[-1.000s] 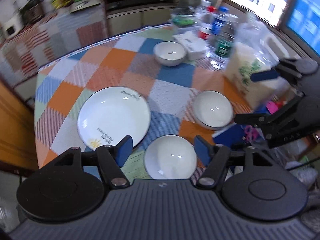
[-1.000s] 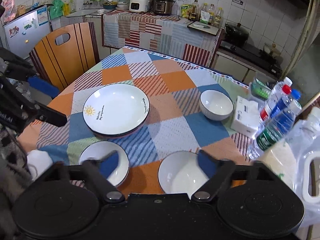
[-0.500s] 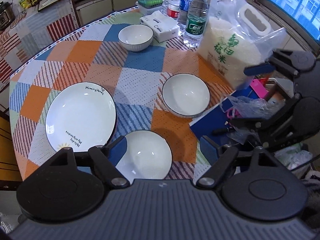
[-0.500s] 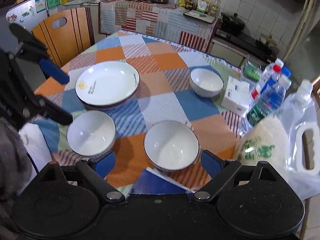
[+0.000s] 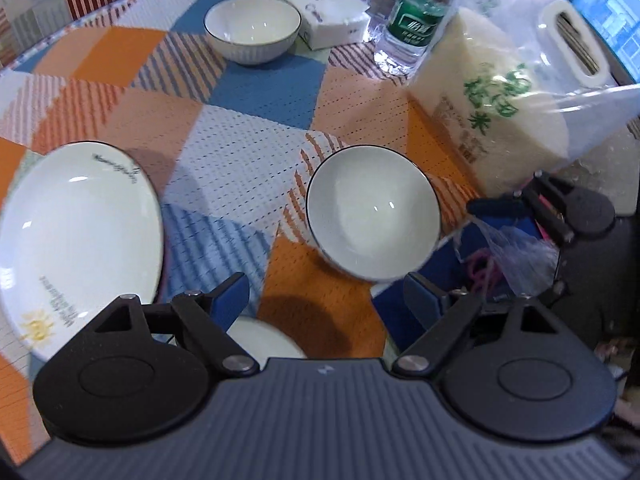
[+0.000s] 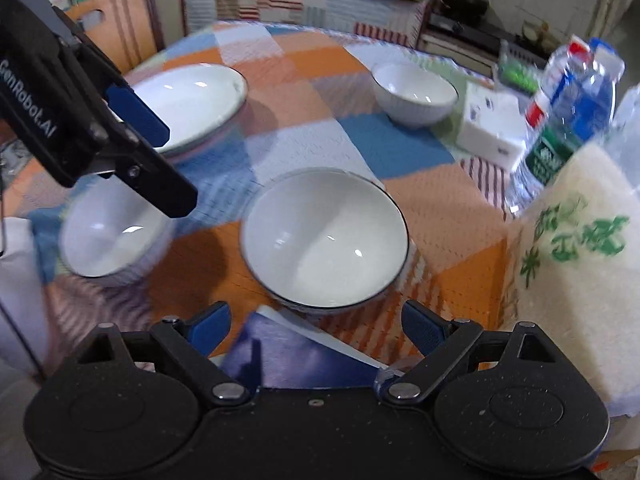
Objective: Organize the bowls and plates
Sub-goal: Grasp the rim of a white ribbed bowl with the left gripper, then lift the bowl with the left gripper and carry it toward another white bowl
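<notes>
Three white bowls and a white plate (image 5: 76,240) sit on the checked tablecloth. My left gripper (image 5: 326,300) hangs open over the near-left bowl (image 5: 264,340), which is mostly hidden under it; nothing is between its fingers. In the right wrist view the left gripper (image 6: 168,164) hovers above that bowl (image 6: 108,236). The middle bowl (image 6: 324,236) lies just ahead of my open right gripper (image 6: 318,324), apart from its pads. The same middle bowl (image 5: 372,216) shows left of the right gripper (image 5: 520,248). The far bowl (image 6: 416,92) stands at the back; the plate (image 6: 188,100) is back left.
A bag of rice (image 6: 576,264), several water bottles (image 6: 560,128) and a tissue box (image 6: 488,120) crowd the table's right side. A blue book-like thing (image 6: 296,356) lies at the near edge under the right gripper. A wooden chair (image 6: 116,36) stands behind the table.
Both grippers have come down closer to the table. The left one swung right, so the near bowl slid under it, and its jaws widened. The middle bowl now sits right before the right gripper.
</notes>
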Demonstrator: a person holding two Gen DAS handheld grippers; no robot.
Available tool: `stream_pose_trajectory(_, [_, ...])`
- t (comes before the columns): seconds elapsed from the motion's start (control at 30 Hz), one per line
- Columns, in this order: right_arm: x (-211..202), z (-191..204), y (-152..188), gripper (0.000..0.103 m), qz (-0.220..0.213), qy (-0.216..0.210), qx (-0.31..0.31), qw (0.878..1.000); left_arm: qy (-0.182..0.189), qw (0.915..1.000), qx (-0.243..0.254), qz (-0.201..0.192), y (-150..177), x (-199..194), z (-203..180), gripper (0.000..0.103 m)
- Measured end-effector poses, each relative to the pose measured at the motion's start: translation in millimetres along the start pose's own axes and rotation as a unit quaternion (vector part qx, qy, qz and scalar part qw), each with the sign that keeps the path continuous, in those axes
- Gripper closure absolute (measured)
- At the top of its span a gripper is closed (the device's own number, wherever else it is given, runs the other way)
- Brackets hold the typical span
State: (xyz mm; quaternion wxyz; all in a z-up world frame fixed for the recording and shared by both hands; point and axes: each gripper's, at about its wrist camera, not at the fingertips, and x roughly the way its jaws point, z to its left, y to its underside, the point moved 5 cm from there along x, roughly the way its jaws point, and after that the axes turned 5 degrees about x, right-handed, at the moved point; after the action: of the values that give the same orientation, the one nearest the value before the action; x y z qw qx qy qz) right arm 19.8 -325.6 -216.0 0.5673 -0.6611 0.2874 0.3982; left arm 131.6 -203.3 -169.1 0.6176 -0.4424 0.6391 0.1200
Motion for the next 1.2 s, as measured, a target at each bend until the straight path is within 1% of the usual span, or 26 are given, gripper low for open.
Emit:
stream_pose_trajectory(0.13, [21.8, -4.8, 0.0, 0.009, 0.007, -0.01, 0.03, 0.999, 0.007, 0.9998, -0.017, 0.001, -12.6, 31.1, 1.1, 0.022])
stream_pose_trajectory(0.2, [32.1, -5.1, 0.0, 0.009, 0.011, -0.001, 0.033, 0.999, 0.005, 0.9998, -0.018, 0.0, -16.9, 43.1, 0.5, 0.024])
stream_pose_trajectory(0.3, [43.8, -5.9, -1.3, 0.009, 0.004, 0.008, 0.036, 0.999, 0.003, 1.0, -0.008, -0.003, -19.9, 57.1, -2.1, 0.035])
stream_pose_trajectory(0.37, [49.5, -5.0, -2.0, 0.009, -0.001, -0.001, 0.039, 0.999, -0.005, 0.9999, -0.011, 0.0, -21.4, 66.3, -0.3, 0.044])
stream_pose_trajectory(0.4, [52.6, -4.3, -2.9, 0.009, 0.0, -0.002, 0.04, 0.999, -0.009, 0.9999, -0.013, 0.003, -21.8, 70.5, 1.3, 0.051])
stream_pose_trajectory(0.43, [54.5, -3.3, -3.0, 0.009, -0.002, -0.002, 0.039, 0.999, -0.011, 0.9998, -0.015, 0.004, -21.5, 73.5, 2.8, 0.062])
stream_pose_trajectory(0.47, [55.4, -2.5, -3.5, 0.009, -0.009, -0.003, 0.034, 0.999, -0.012, 0.9998, -0.017, 0.005, -21.4, 76.4, 3.7, 0.069])
stream_pose_trajectory(0.5, [57.2, -2.2, -2.9, 0.009, -0.015, -0.003, 0.031, 0.999, -0.011, 0.9997, -0.02, 0.007, -20.8, 79.0, 5.1, 0.083])
stream_pose_trajectory(0.53, [58.6, -2.6, -2.5, 0.009, -0.021, -0.005, 0.032, 0.999, -0.003, 0.9996, -0.026, 0.012, -20.2, 81.8, 5.7, 0.092])
stream_pose_trajectory(0.6, [59.6, -4.4, -1.9, 0.008, -0.03, -0.012, 0.038, 0.999, 0.0, 0.9994, -0.032, 0.014, -18.8, 83.5, 6.4, 0.092])
stream_pose_trajectory(0.7, [58.8, -2.9, 0.2, 0.009, -0.047, -0.013, 0.03, 0.998, -0.009, 0.9993, -0.03, 0.018, -17.5, 82.0, 5.5, 0.092])
stream_pose_trajectory(0.77, [57.2, -1.9, -0.7, 0.009, -0.054, -0.014, 0.032, 0.998, -0.017, 0.9996, -0.021, 0.011, -17.1, 77.2, 3.6, 0.092])
stream_pose_trajectory(0.9, [49.8, 1.5, -6.5, 0.009, -0.069, -0.015, 0.03, 0.997, -0.026, 0.9995, -0.019, -0.002, -21.9, 60.4, 5.7, 0.092])
stream_pose_trajectory(1.0, [42.5, 3.7, -18.2, 0.009, -0.083, -0.018, 0.026, 0.996, -0.032, 0.9991, -0.023, -0.014, -27.7, 45.3, 12.2, 0.092])
stream_pose_trajectory(1.13, [36.3, 8.5, -41.7, 0.009, -0.101, -0.021, 0.014, 0.995, -0.044, 0.9983, -0.027, -0.026, -35.2, 28.0, 25.7, 0.091])
stream_pose_trajectory(1.2, [37.0, 9.9, -50.8, 0.009, -0.11, -0.03, 0.014, 0.993, -0.039, 0.998, -0.039, -0.032, -36.9, 23.7, 35.6, 0.091])
